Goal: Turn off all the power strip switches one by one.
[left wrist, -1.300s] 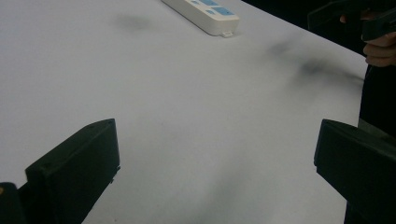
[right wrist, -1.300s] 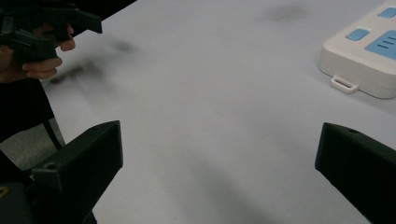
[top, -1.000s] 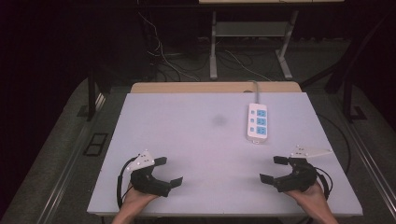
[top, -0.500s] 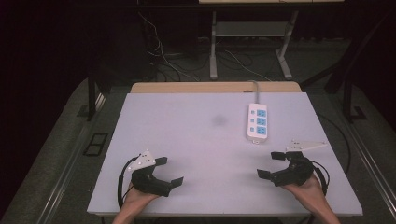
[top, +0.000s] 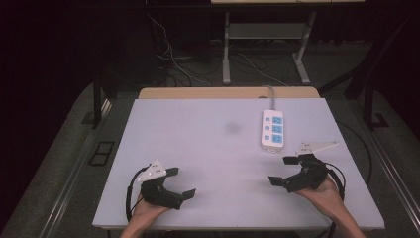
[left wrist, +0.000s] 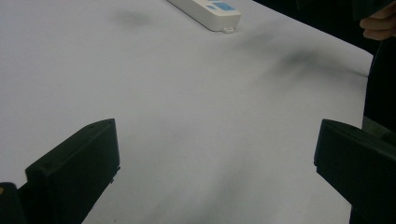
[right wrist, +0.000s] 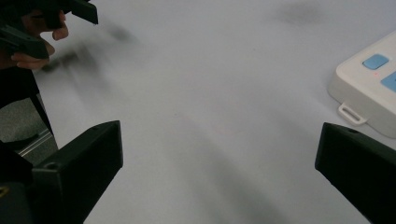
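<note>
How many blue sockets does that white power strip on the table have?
3, in a row down the power strip: one at its far end by the cord, one in the middle, one at its near end.

White power strip (top: 273,131) with blue sockets, pale table (top: 198,148)

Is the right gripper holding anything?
No, in the right gripper view the right gripper has its jaws wide apart over bare table, with the power strip lying off to one side.
</note>
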Demonstrator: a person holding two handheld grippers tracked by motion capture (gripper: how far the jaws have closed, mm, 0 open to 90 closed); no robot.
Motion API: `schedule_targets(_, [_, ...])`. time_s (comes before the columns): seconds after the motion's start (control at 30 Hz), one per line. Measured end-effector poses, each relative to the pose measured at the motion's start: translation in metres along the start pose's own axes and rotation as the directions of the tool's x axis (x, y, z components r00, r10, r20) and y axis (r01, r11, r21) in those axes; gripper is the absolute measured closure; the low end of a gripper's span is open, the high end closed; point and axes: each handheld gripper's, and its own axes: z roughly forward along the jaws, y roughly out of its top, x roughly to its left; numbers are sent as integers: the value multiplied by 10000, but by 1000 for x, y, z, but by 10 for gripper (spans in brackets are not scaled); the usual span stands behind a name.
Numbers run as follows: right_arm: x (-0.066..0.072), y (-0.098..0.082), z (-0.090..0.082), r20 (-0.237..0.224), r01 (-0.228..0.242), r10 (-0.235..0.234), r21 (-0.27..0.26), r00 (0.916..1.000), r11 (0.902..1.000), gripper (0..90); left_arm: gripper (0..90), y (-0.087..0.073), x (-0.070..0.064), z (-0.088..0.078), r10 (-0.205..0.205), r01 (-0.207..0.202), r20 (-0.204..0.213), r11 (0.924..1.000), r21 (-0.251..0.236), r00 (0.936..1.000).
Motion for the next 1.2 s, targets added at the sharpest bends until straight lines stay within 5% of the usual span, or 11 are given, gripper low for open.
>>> schedule_targets(0.57, [-9,31,-3,-358,278,-271,176,9990,9995,8,0,1,1,0,-49,49,93,10000,-70,9999])
schedule_targets(1.2, [-27,63,2,-159,499,-489,631,9987,9968,8,0,0,4,-4,-130,129,-12,9996,-247,9999])
